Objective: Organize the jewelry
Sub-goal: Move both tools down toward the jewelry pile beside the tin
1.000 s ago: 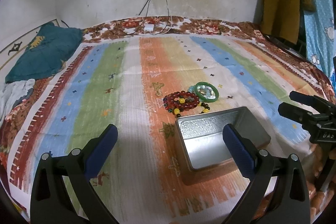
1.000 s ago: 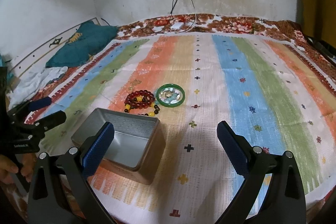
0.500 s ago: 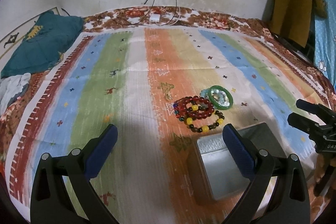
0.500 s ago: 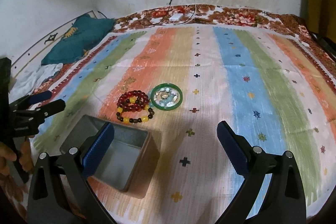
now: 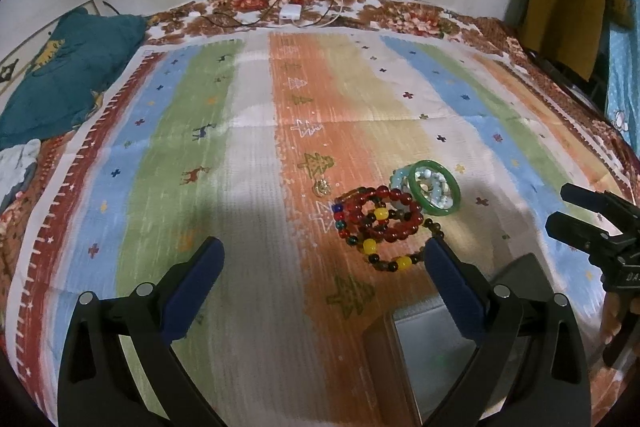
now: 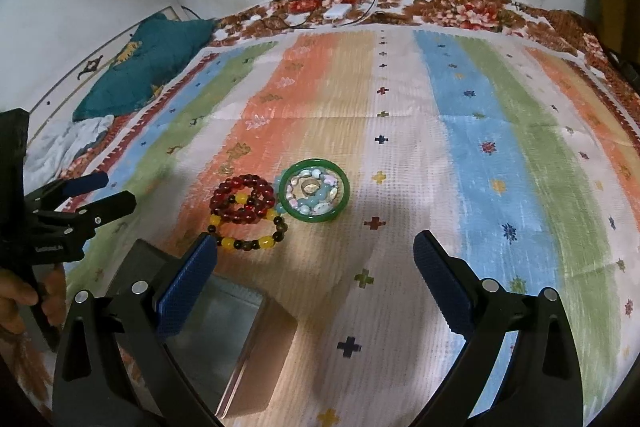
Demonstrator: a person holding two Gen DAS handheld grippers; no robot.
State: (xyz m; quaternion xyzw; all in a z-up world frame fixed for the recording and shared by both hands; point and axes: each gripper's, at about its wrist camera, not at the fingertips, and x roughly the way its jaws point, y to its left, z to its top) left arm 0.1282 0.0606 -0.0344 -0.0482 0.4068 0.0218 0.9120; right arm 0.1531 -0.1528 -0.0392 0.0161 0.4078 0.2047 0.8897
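Striped cloth (image 6: 460,155) in orange, blue, green and white covers the bed, and the jewelry lies on it in one cluster. A red bead bracelet (image 6: 243,199) overlaps a dark-and-yellow bead bracelet (image 6: 248,241), and just right of them a green bangle (image 6: 314,191) rings a pale bead bracelet (image 6: 316,203). An open metal tin (image 6: 216,343) sits nearer than the cluster, partly behind the right gripper's left finger. The right gripper (image 6: 315,279) hangs above the cloth with its fingers spread wide, empty, the beads just ahead and slightly left. The left gripper (image 5: 320,275) is likewise spread and empty, the bracelets ahead beside its right finger (image 5: 450,287).
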